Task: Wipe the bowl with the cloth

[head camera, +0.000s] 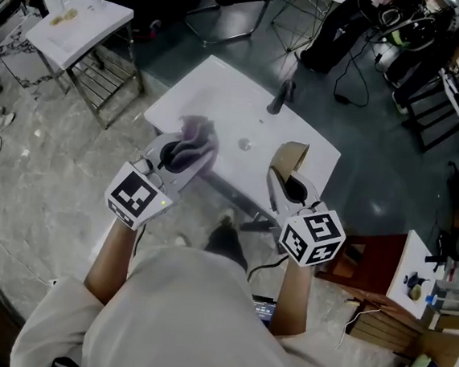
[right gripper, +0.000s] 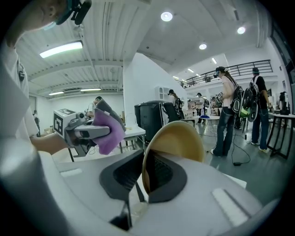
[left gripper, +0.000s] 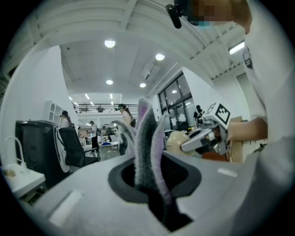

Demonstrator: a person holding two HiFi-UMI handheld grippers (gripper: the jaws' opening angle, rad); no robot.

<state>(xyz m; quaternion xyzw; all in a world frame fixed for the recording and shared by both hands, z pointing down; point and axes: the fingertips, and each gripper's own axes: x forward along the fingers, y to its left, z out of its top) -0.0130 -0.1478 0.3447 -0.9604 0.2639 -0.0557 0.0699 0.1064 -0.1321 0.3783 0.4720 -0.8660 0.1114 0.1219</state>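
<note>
Cloth (head camera: 195, 141) and bowl (head camera: 290, 159) held over the white table (head camera: 222, 89), not yet touching.

At centre-left the left gripper (head camera: 180, 156) pinches the purple-grey cloth; at centre-right the right gripper (head camera: 282, 180) is clamped on the rim of the tan bowl, held on edge, near the cloth but apart. We judge the thin rim grip the weak spot: a hard push with the cloth could lever the bowl loose, or drag the cloth from its jaws.
</note>
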